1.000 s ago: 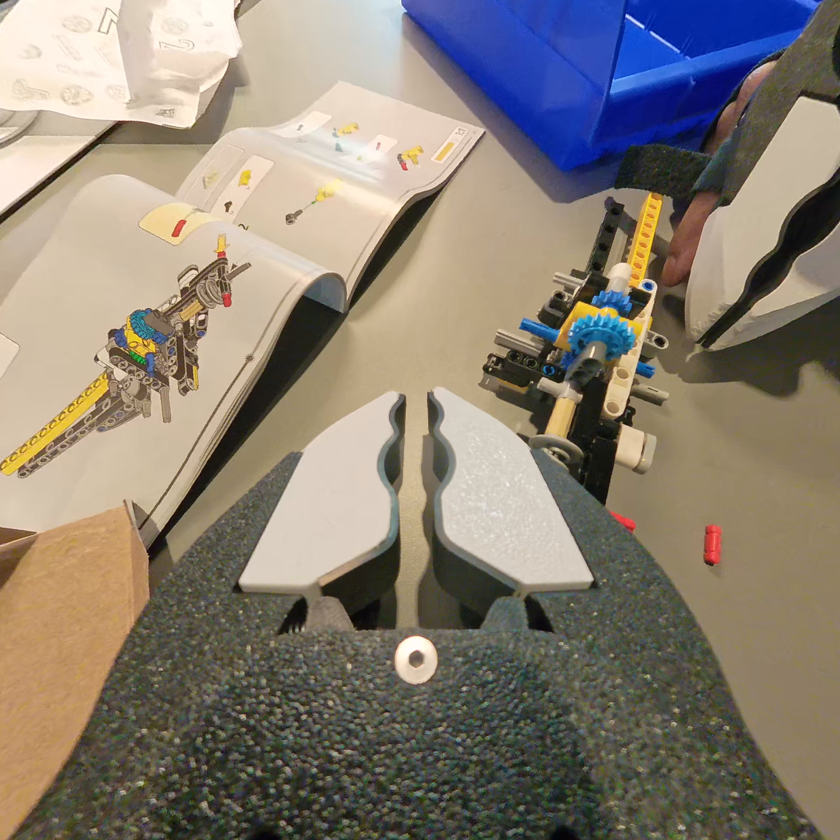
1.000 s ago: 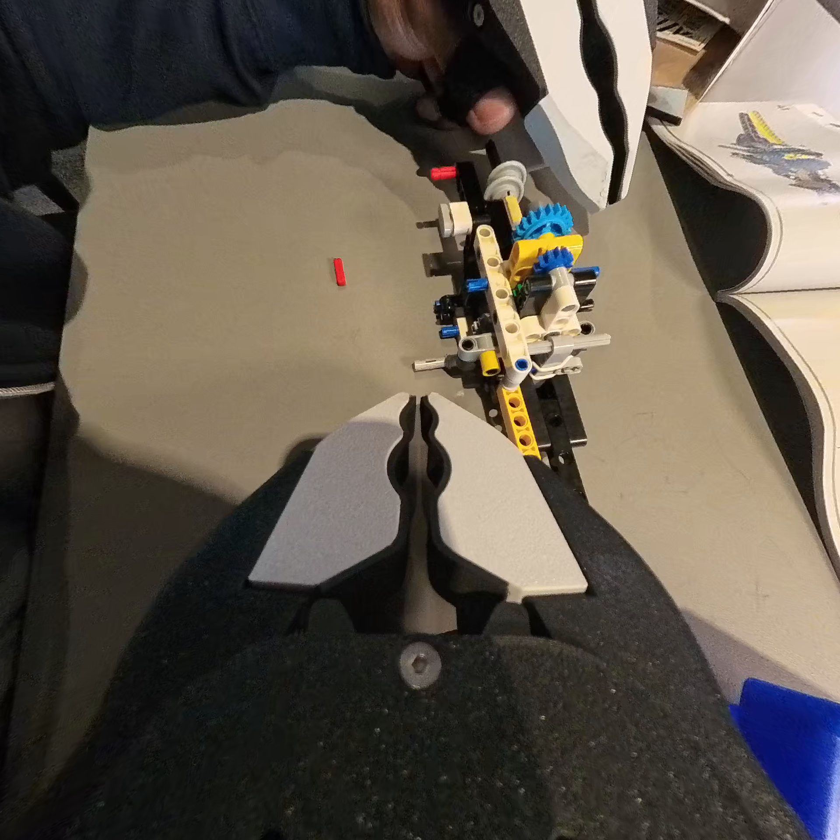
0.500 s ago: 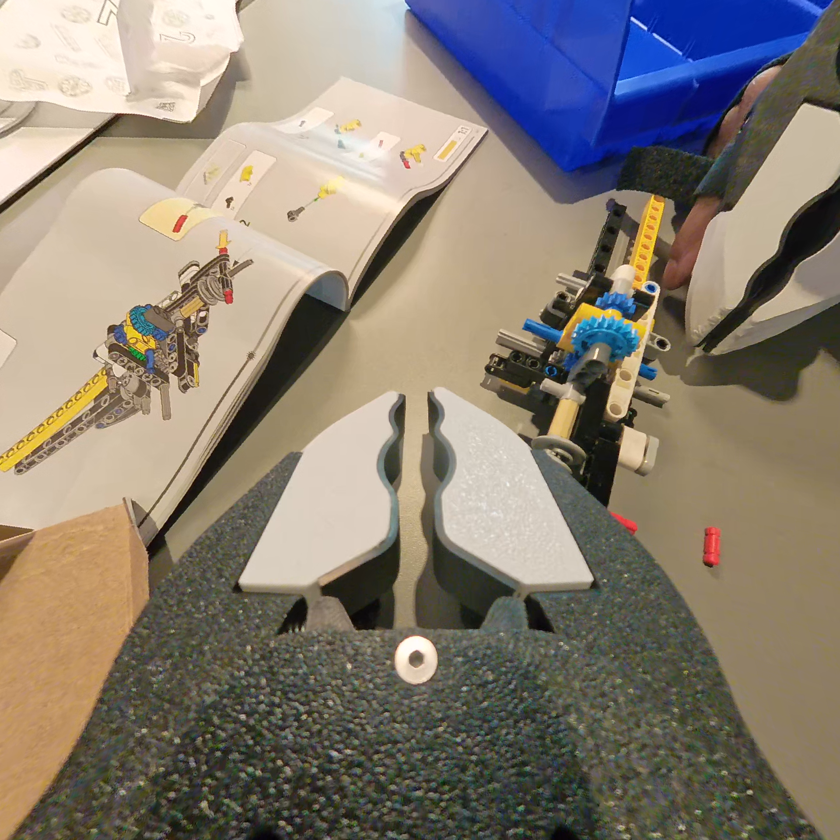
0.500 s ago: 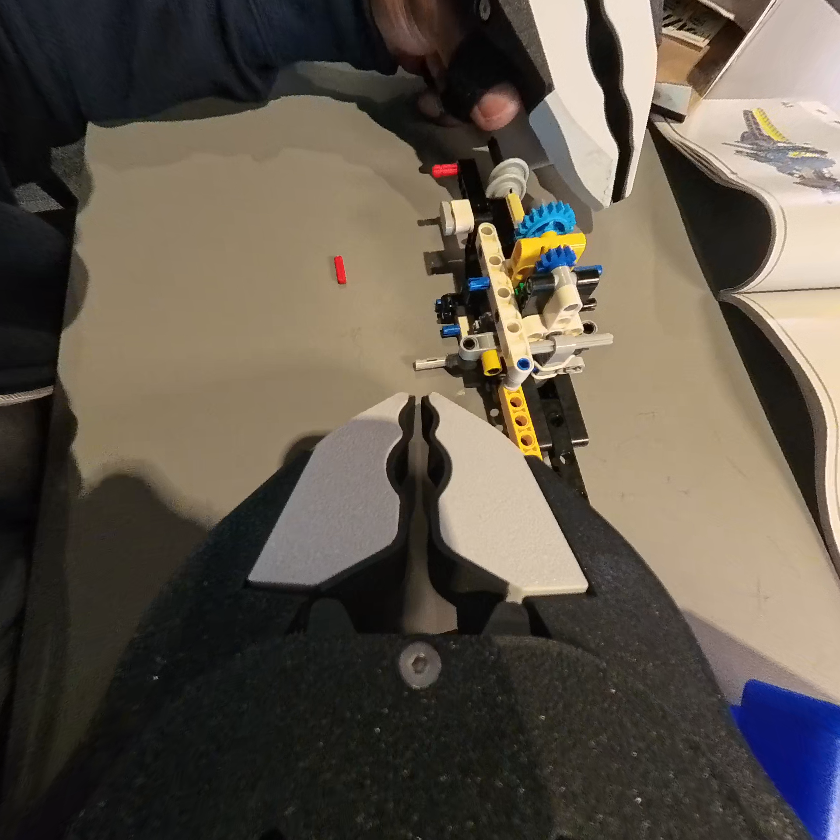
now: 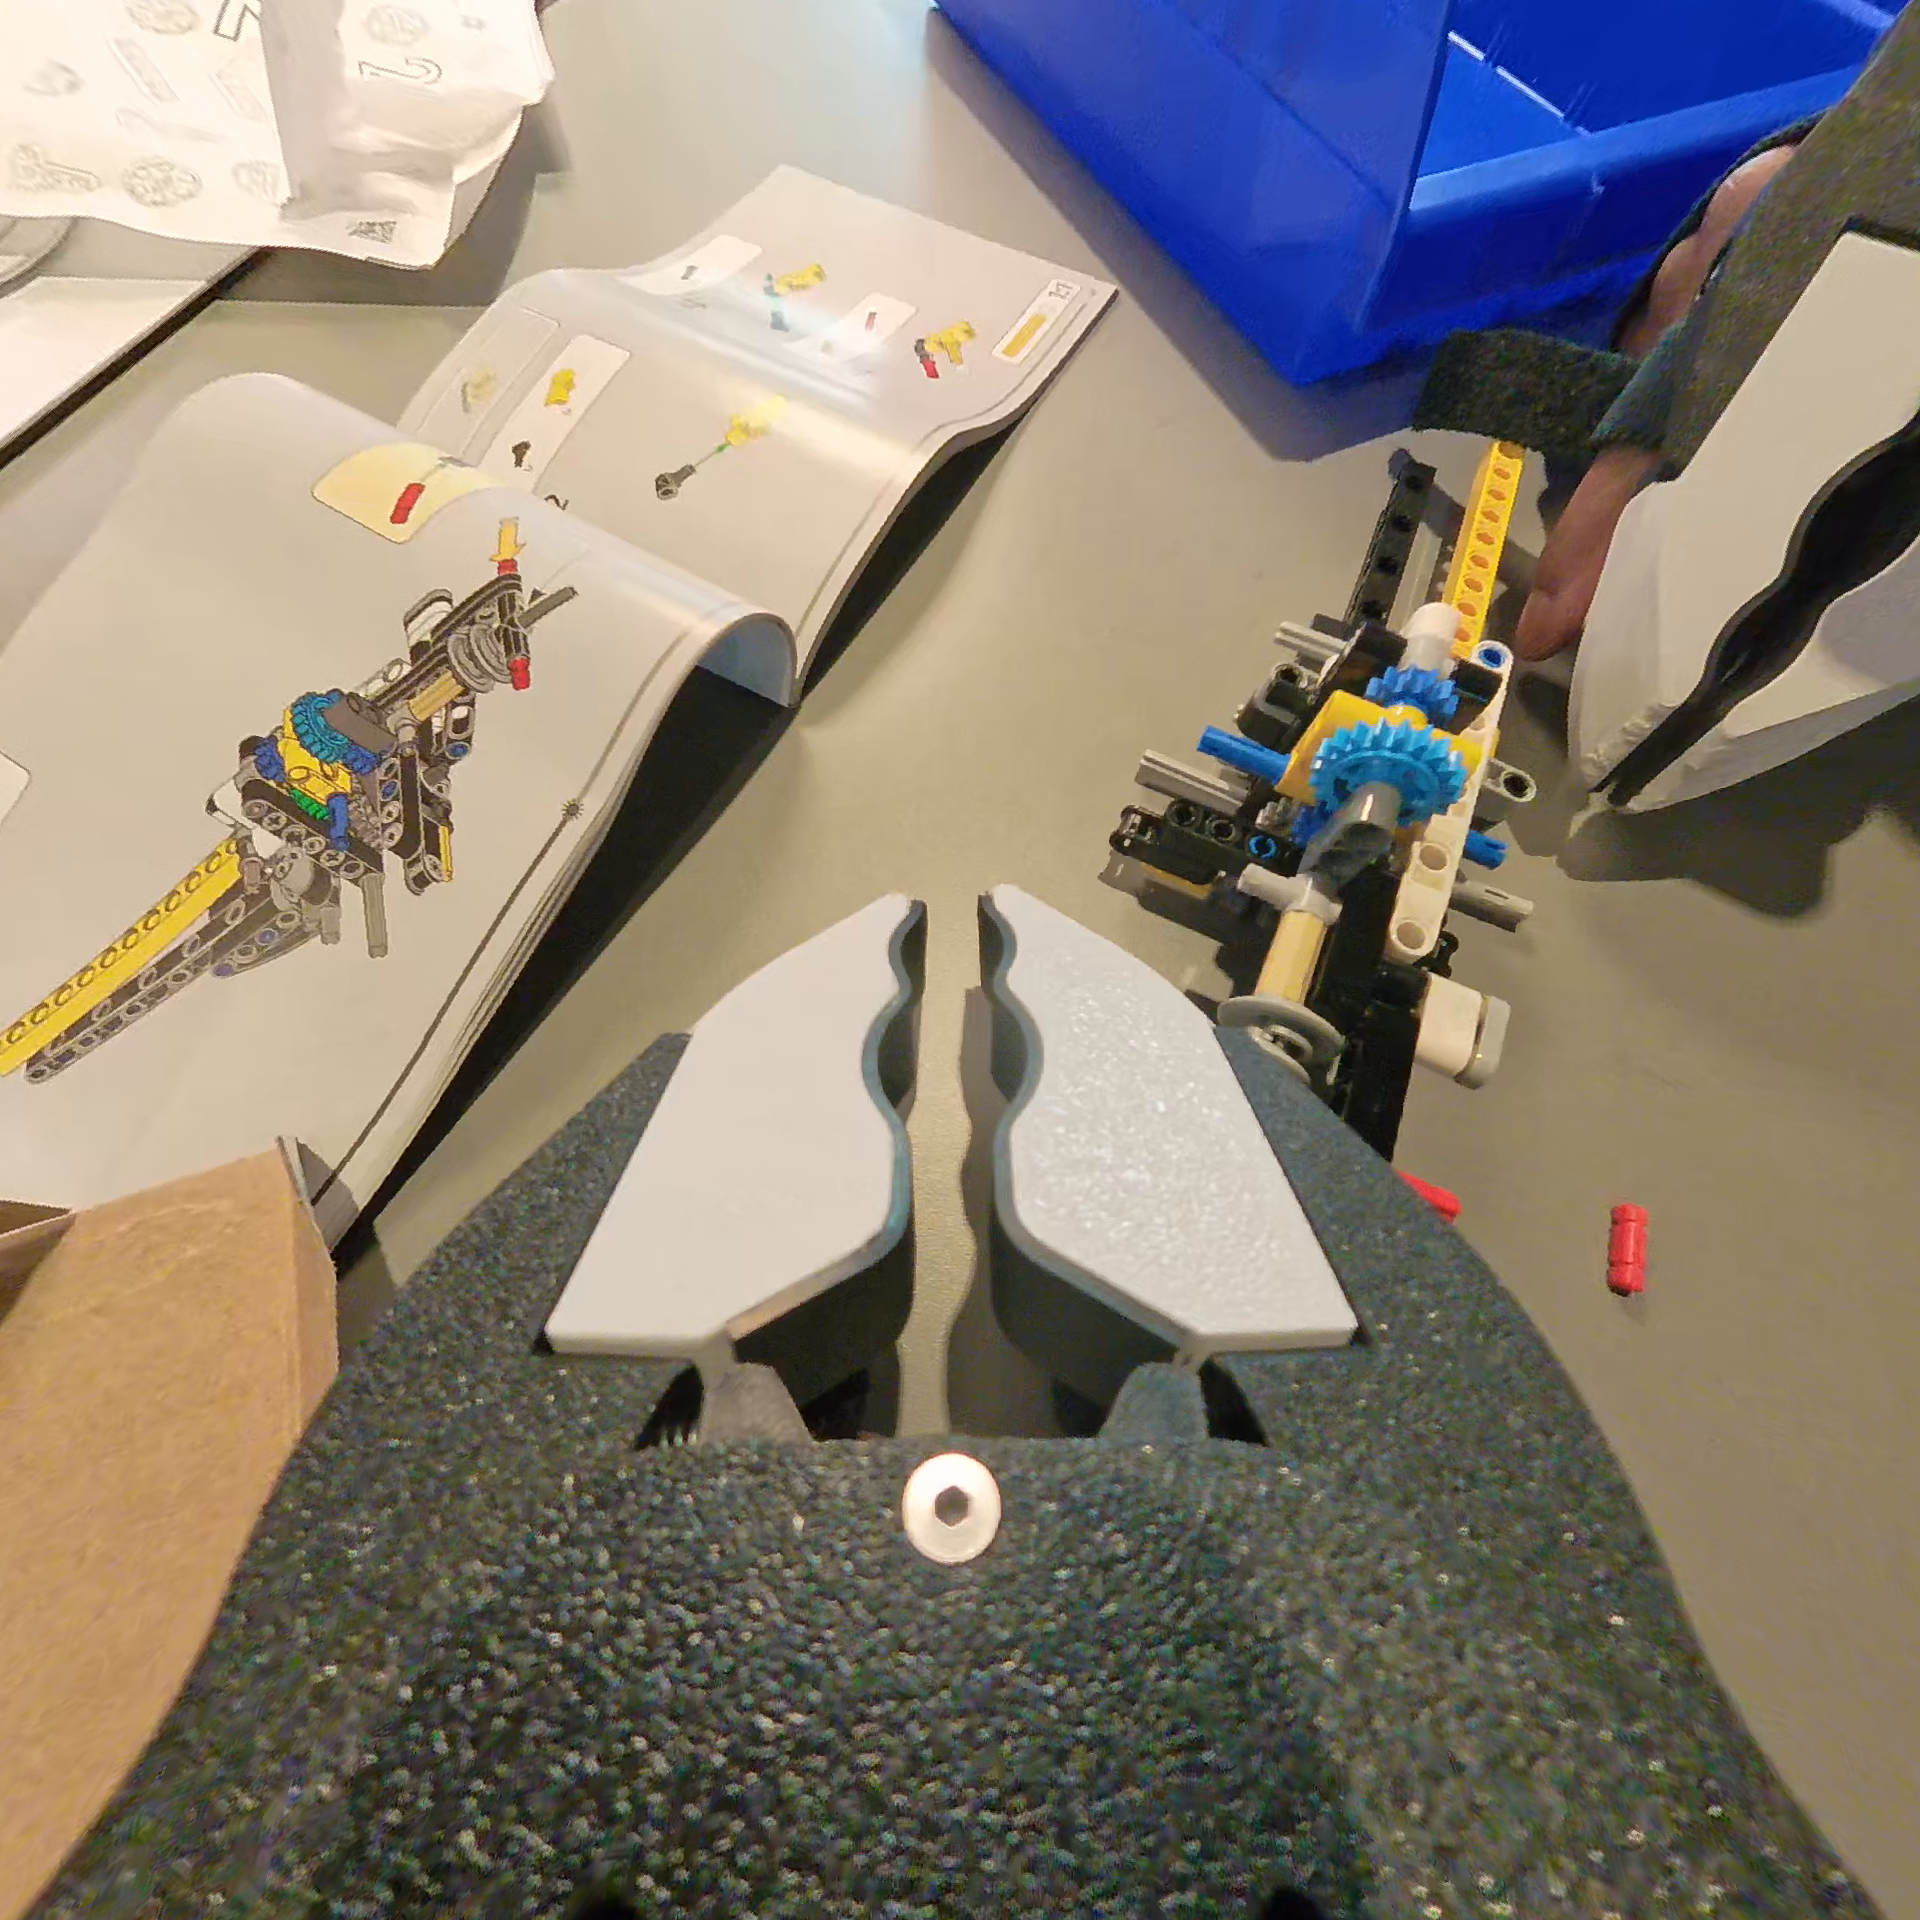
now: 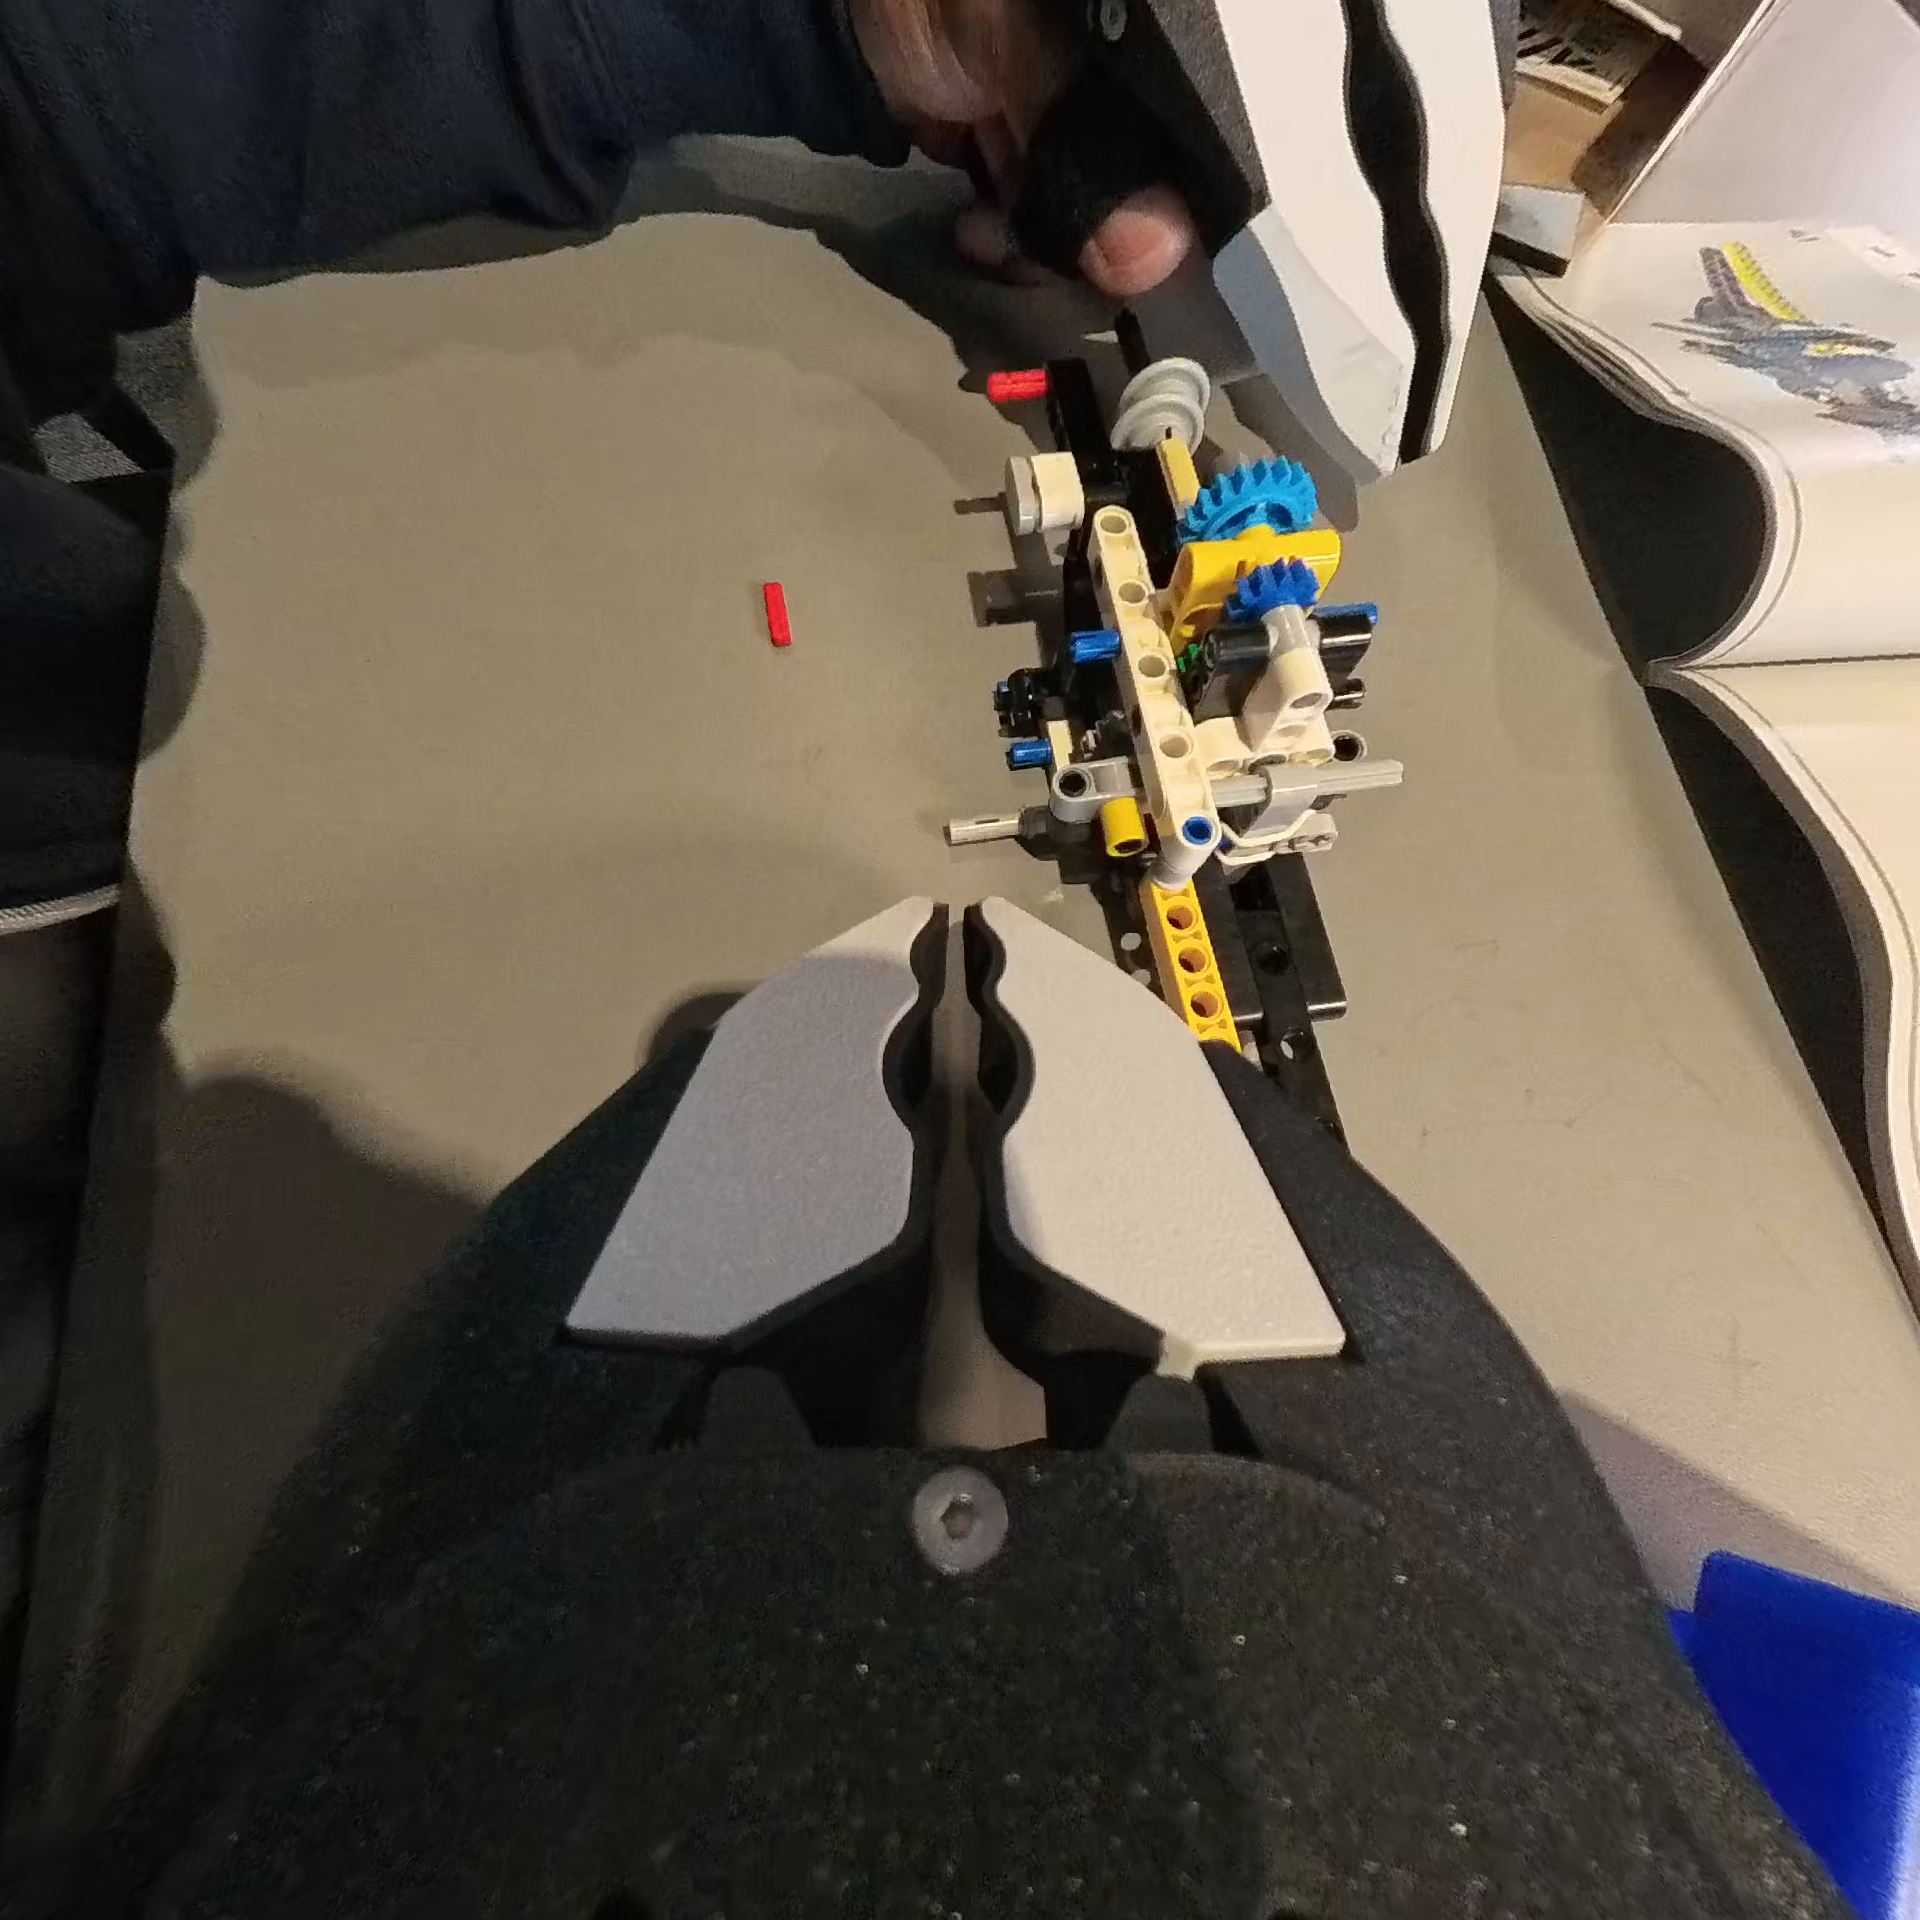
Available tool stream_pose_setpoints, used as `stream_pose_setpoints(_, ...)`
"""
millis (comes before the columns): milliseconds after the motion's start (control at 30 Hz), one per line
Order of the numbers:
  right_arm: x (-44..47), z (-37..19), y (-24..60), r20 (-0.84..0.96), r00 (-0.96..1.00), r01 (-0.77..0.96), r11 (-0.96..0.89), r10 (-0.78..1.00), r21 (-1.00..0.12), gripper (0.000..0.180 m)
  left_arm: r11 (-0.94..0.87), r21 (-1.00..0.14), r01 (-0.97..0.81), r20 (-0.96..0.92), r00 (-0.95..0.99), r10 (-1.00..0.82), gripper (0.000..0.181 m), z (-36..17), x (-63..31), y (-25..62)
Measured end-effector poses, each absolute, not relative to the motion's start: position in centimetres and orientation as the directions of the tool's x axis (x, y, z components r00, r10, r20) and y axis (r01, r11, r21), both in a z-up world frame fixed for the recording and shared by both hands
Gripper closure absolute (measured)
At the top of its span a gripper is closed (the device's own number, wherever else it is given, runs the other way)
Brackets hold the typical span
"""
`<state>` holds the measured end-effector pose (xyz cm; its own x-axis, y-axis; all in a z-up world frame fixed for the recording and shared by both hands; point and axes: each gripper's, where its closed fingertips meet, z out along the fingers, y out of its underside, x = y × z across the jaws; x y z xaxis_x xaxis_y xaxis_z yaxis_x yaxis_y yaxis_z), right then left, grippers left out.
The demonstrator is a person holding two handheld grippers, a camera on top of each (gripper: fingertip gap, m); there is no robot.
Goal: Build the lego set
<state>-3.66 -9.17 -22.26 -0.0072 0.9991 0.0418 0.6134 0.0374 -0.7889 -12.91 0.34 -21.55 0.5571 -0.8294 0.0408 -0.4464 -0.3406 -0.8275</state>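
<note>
The partly built lego model (image 5: 1361, 810) lies on the grey table, a long black and yellow beam frame with blue gears and white parts. It also shows in the right wrist view (image 6: 1174, 665). My left gripper (image 5: 951, 902) is shut and empty, just left of the model's near end. It shows at the far end of the model in the right wrist view (image 6: 1392, 457). My right gripper (image 6: 954, 912) is shut and empty, beside the yellow beam end. It shows in the left wrist view (image 5: 1600, 790). A loose red pin (image 5: 1626, 1262) lies apart from the model (image 6: 776, 613). Another red pin (image 6: 1016, 385) sits at the model's end.
An open instruction booklet (image 5: 623, 520) lies left of the model, also in the right wrist view (image 6: 1818, 468). A blue bin (image 5: 1351, 156) stands behind the model. A cardboard box (image 5: 135, 1403) is at the near left. A white paper bag (image 5: 260, 114) lies at the far left. The grippers' ends are close to 15 cm from one another. The loose red pin (image 5: 1626, 1262) sits 9 cm or so from the ends of my right fingers. It turns up in the right wrist view (image 6: 779, 597) as well.
</note>
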Motion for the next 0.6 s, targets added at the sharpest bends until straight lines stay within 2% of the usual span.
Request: stream_pose_setpoints(600,-3.68,-22.49,-9.31,0.068,-0.015,0.625,0.062,0.998,-0.778,0.177,-0.299,-0.811,-0.503,-0.025,0.541,-0.841,0.171,-21.97,-12.65,0.01)
